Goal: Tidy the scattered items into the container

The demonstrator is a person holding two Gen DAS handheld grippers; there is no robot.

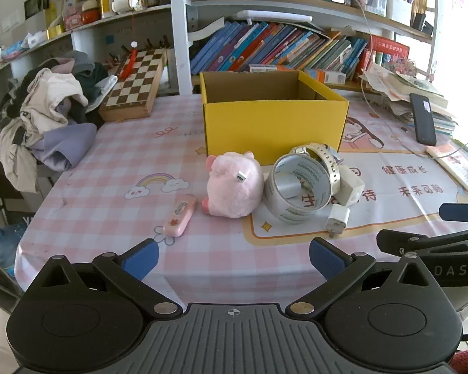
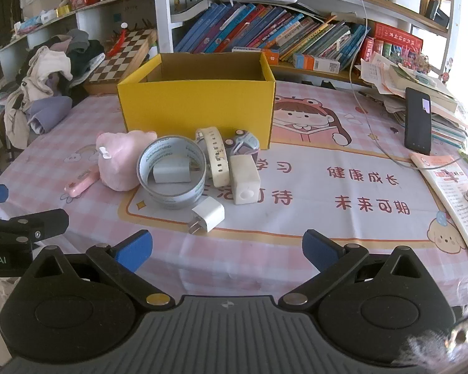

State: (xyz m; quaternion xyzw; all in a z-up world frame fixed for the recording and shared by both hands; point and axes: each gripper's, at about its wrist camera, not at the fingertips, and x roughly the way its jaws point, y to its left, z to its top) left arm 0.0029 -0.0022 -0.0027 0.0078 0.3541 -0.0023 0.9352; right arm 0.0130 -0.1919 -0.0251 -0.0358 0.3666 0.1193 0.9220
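A yellow cardboard box (image 1: 274,124) (image 2: 199,109) stands open on the table. In front of it lie a pink plush toy (image 1: 234,184) (image 2: 121,162), a roll of silver tape (image 1: 296,196) (image 2: 171,180) with a white block inside, a cream watch strap (image 1: 324,162) (image 2: 215,155), a white cube block (image 2: 245,179), a white charger plug (image 1: 337,219) (image 2: 207,215) and a pink case (image 1: 181,216) (image 2: 81,184). My left gripper (image 1: 234,257) is open, short of the plush. My right gripper (image 2: 227,251) is open, just short of the charger plug.
A chessboard (image 1: 134,84) and a heap of clothes (image 1: 53,115) sit at the back left. A black phone (image 2: 416,121), stacked papers and a white cable lie at the right. Bookshelves (image 1: 277,46) stand behind the box.
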